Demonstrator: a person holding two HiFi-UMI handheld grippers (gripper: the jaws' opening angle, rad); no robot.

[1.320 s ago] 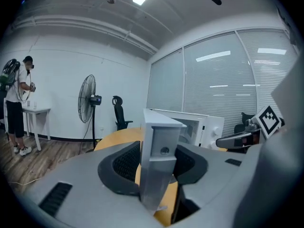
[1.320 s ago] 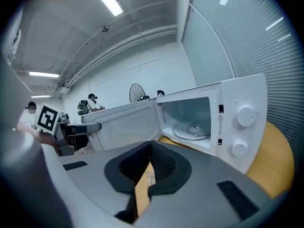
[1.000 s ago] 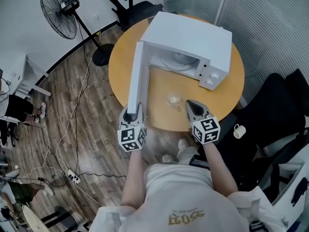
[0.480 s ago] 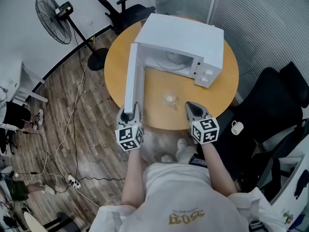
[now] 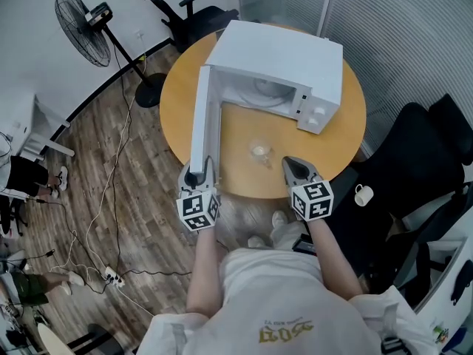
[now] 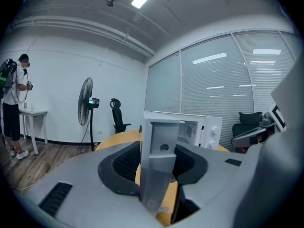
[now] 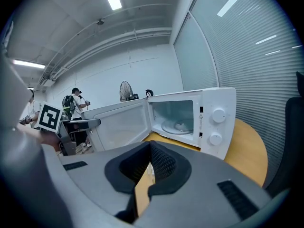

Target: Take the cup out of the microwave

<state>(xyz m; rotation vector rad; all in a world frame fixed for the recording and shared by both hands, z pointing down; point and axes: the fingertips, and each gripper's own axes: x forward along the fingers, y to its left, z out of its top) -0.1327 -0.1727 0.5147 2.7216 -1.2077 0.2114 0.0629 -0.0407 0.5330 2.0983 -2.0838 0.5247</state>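
Note:
A white microwave (image 5: 288, 54) stands on the round wooden table (image 5: 340, 143), its door (image 5: 203, 117) swung wide open toward me. A small clear cup (image 5: 259, 151) sits on the table in front of the open cavity. My left gripper (image 5: 198, 170) is at the door's free end, and in the left gripper view the door edge (image 6: 161, 141) stands clamped between the pads of that gripper (image 6: 159, 160). My right gripper (image 5: 293, 167) hovers at the table's near edge, just right of the cup, jaws shut and empty. The right gripper view shows that gripper (image 7: 148, 167) facing the empty turntable (image 7: 178, 126).
A standing fan (image 5: 79, 19) and an office chair (image 5: 185, 9) are beyond the table at the left. A black chair (image 5: 414, 161) and a white mug (image 5: 363, 196) are at the right. Cables (image 5: 103, 198) trail over the wooden floor. A person (image 6: 12, 108) stands far off.
The head view has shifted a little since a second ago. Both grippers, the door and the cup keep their places relative to one another.

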